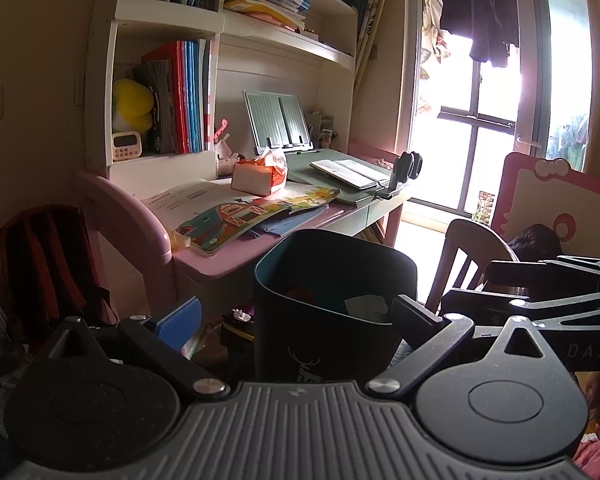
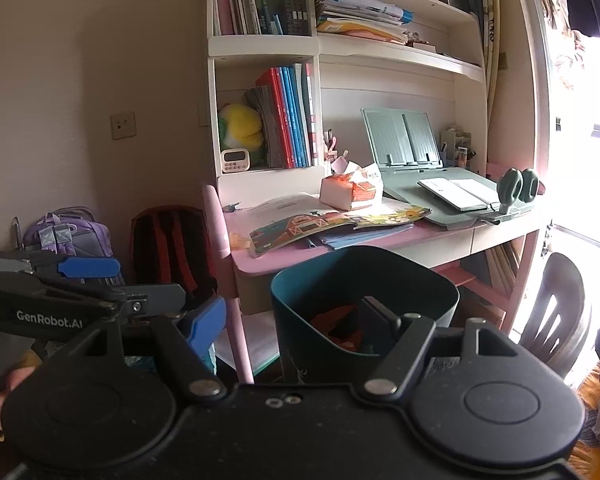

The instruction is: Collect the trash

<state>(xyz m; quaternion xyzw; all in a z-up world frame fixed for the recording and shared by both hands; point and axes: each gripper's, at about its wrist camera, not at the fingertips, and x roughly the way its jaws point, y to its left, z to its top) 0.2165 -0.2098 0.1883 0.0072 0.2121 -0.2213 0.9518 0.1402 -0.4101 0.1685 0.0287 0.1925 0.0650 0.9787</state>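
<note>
Look at the bin (image 1: pixel 300 340), just in front of the pink desk (image 1: pixel 220 258), with a white paper scrap (image 1: pixel 366 304) and red bits (image 2: pixel 336 320) inside. See the left claw (image 1: pixel 296 320) spread wide with nothing in it, and the right claw (image 2: pixel 290 312) just the same, both over the bin's open top. Hunt for one more bit of trash, maybe up on the desk. Go slow, pinch only that bit, lift over the rim, then let go.
</note>
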